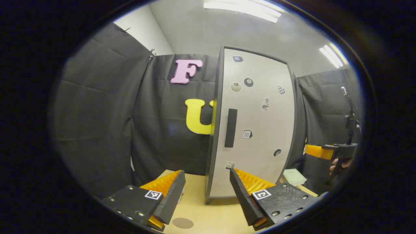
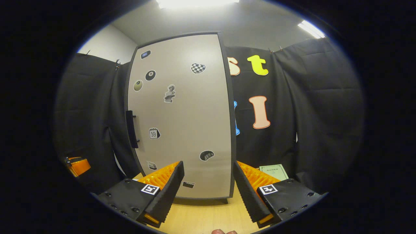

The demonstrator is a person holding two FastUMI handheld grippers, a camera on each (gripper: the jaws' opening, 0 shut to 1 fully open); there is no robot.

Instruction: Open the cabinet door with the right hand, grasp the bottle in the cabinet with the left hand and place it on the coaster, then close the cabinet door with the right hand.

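Note:
A tall grey cabinet (image 1: 256,123) with a black frame stands on the wooden table, its door (image 2: 182,117) closed and dotted with stickers. A black vertical handle (image 1: 230,128) sits near the door's left edge, also seen as the handle (image 2: 131,129) in the right gripper view. My left gripper (image 1: 208,191) is open, low over the table in front of the cabinet's left corner. My right gripper (image 2: 208,187) is open too, facing the door's lower part. A round dark coaster (image 1: 182,223) lies on the table between the left fingers. The bottle is hidden behind the door.
A pale green booklet (image 2: 273,171) lies on the table to the right of the cabinet. The right gripper (image 1: 328,152) and the hand holding it appear at the far right of the left gripper view. Black cloth walls surround the table (image 2: 208,214).

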